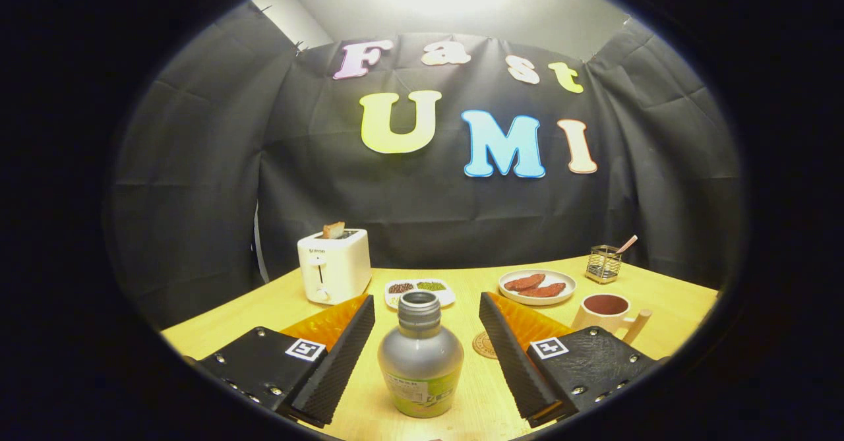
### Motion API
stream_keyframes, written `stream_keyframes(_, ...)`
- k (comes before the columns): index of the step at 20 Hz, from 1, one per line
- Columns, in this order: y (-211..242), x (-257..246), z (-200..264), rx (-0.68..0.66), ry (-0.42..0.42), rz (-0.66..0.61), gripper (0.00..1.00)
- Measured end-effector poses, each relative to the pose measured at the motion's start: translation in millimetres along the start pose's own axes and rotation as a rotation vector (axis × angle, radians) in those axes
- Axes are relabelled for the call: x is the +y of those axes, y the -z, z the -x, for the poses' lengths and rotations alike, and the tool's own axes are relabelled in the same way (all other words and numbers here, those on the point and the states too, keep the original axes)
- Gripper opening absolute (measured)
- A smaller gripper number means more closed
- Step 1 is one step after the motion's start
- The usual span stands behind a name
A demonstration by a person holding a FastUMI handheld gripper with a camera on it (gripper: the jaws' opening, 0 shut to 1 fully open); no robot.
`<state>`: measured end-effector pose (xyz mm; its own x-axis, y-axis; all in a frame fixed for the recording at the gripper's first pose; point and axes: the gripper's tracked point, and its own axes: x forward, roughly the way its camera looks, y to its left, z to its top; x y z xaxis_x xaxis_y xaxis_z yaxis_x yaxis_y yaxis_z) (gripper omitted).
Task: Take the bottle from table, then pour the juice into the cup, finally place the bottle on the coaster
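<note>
A small grey bottle (421,359) with an open threaded neck and a green label stands upright on the wooden table (277,309), between my two fingers. My gripper (427,319) is open, and a gap shows between each finger and the bottle. A round cork coaster (484,345) lies on the table just behind the right finger, partly hidden by it. Beyond the right finger stands a cream cup (608,314) with a wooden handle and a dark inside.
A white toaster (333,266) with a slice of bread in it stands beyond the left finger. Behind the bottle lies a small dish of beans (418,289). Further right sit a plate of sausages (537,286) and a wire holder (604,264).
</note>
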<state>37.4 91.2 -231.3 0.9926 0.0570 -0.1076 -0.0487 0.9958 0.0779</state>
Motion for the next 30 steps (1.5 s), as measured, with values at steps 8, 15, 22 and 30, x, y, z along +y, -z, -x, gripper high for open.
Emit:
stream_keyframes(8,39,-2,-7,0.011,0.008,0.023,0.98)
stream_keyframes(15,46,9,-6,0.004,-0.019,0.039,0.86)
stream_keyframes(22,29,-4,-2,0.004,0.002,0.021,0.79)
stream_keyframes(30,-3,-40,-11,-0.022,0.050,-0.106,0.79)
